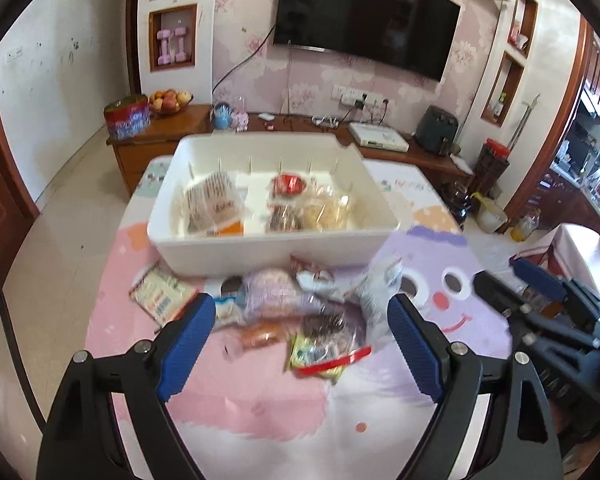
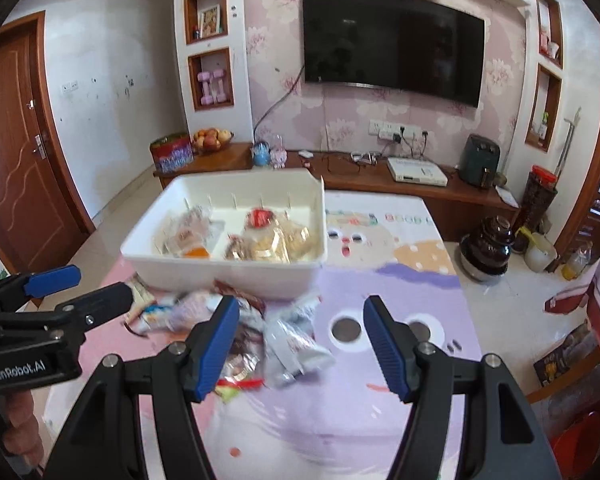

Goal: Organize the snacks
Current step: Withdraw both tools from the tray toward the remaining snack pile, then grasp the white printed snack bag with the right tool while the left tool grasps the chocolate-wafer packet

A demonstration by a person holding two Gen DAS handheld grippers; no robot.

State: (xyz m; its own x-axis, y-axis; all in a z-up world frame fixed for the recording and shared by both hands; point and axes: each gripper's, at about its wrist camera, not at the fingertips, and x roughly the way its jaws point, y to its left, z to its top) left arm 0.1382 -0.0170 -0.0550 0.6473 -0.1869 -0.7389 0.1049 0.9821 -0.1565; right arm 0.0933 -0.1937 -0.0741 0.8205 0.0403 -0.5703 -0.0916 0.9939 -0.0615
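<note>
Table (image 1: 260, 412) with a cartoon-print cover carries a white bin (image 1: 268, 246) at its far edge holding wrapped snacks in divided compartments, loose snack packets (image 1: 312, 316) heaped just before it, left gripper (image 1: 302, 344) and right gripper (image 2: 296, 344) both agape, empty.

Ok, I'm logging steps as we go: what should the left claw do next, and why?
Probably drop onto the snack pile and close on one packet. The left claw stands open and empty with the pile between its fingers, and the bin behind already holds some snacks.
</note>
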